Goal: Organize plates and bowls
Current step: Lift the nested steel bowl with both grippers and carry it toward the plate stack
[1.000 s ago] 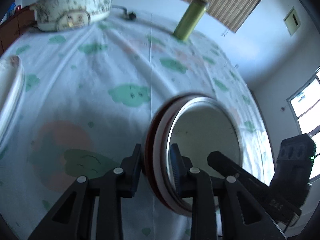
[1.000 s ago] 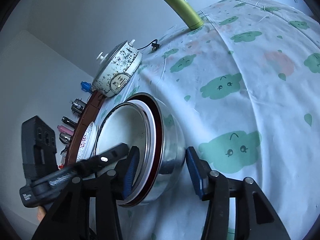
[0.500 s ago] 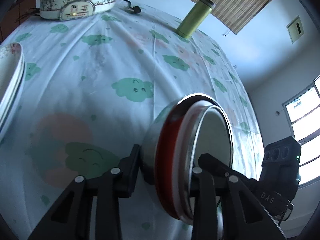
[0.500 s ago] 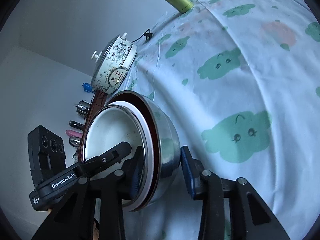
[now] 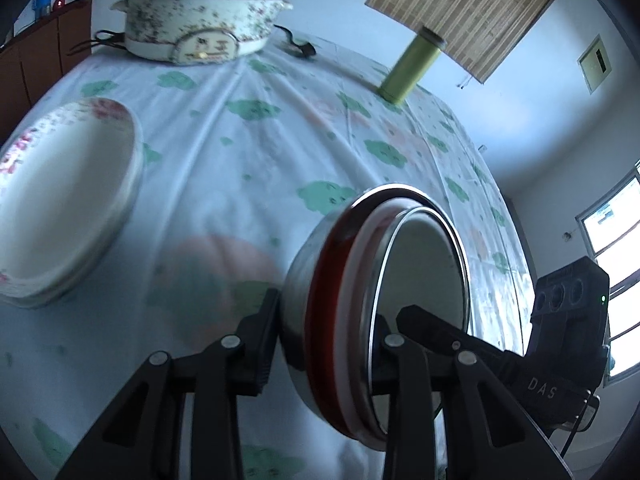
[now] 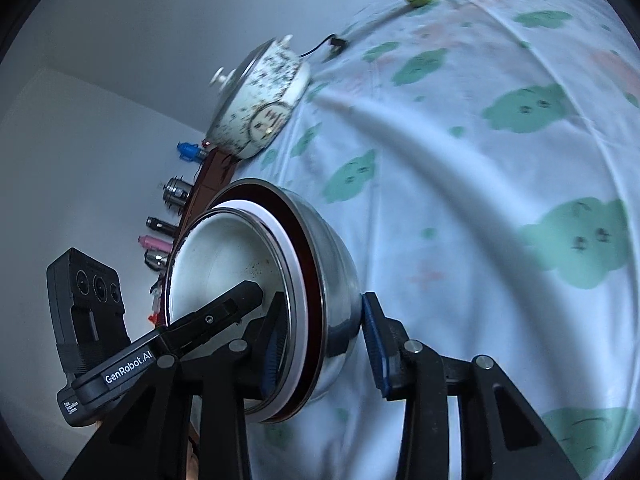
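Both grippers grasp one nested stack of bowls (image 5: 380, 320) by opposite sides of its rim. Left gripper (image 5: 324, 344) has one finger against the steel outer wall and the other inside the innermost bowl, clamped on the rim. Right gripper (image 6: 324, 344) does likewise from the far side, its blue pads (image 6: 374, 344) pressed to the steel wall. Nested inside the steel bowl are a dark red one, a white one and a metal-rimmed one. Held between the two, the stack sits tipped over the cloud-print tablecloth (image 5: 248, 184). A stack of white floral plates (image 5: 64, 204) lies well to the left. At the far edge stand a speckled lidded pot (image 5: 200, 24) and a green flask (image 5: 412, 68).
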